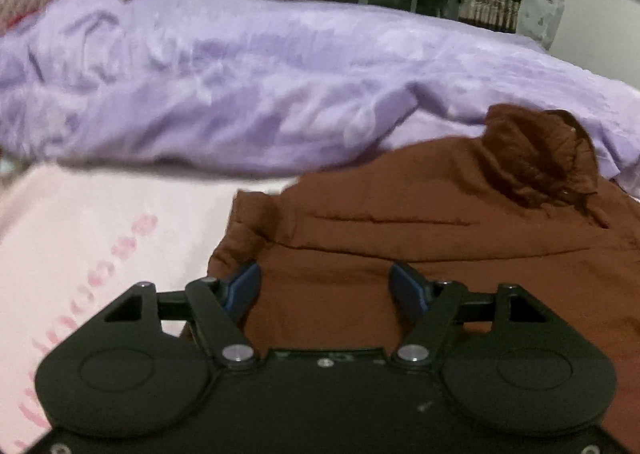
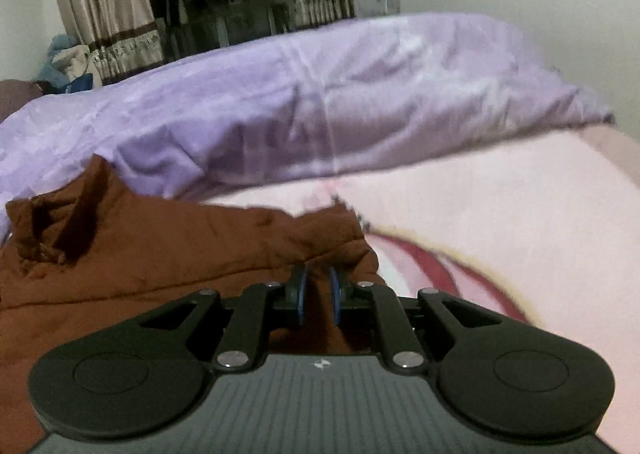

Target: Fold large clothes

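A large brown padded garment (image 1: 400,238) lies spread on the pink bed sheet (image 1: 100,238), its darker fleecy hood (image 1: 536,158) bunched at the far right. My left gripper (image 1: 324,274) stands open just above the garment's left part, blue pads wide apart, nothing pinched. In the right wrist view the same brown garment (image 2: 160,246) fills the lower left. My right gripper (image 2: 316,276) is shut on a fold of it near the garment's right edge, and brown cloth shows between the narrow blue pads.
A crumpled purple duvet (image 1: 240,94) (image 2: 360,102) lies heaped across the bed behind the garment. The pink sheet (image 2: 500,214) carries a red printed pattern. Striped curtains (image 2: 100,6), a dark window and a pile of clothes (image 2: 68,58) stand beyond the bed.
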### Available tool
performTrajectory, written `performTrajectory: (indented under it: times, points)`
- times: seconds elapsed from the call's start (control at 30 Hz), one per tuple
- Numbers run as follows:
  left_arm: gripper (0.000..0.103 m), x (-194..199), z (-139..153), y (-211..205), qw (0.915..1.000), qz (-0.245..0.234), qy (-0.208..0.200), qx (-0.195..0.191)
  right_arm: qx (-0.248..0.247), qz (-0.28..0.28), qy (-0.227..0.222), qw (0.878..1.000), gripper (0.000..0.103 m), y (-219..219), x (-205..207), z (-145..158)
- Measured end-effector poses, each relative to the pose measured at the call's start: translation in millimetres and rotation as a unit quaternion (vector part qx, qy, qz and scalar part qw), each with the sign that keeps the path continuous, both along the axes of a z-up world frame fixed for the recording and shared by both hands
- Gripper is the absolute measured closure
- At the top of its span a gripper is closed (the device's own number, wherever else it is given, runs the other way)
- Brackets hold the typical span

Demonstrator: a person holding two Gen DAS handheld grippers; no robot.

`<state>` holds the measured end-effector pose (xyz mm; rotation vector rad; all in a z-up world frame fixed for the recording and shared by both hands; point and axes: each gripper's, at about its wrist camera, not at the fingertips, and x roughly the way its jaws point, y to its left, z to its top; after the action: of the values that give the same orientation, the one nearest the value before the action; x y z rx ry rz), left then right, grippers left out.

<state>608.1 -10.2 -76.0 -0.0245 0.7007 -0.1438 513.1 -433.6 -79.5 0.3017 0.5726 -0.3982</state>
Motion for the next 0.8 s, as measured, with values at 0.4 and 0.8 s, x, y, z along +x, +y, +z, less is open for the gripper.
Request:
performTrajectory:
  times: [0.4, 0.8]
  points:
    - [0.034, -52, 49, -24, 0.9960, -0.015, -0.086, 0.019, -0.031, 0.041, -0.058, 0.997, 0.084, 56, -29, 39]
    - [0.032, -123, 19, -104, 0.9950, -0.078, -0.060, 0.017, -0.044, 0.148, -0.056, 0.986, 0.084, 195, -49, 23]
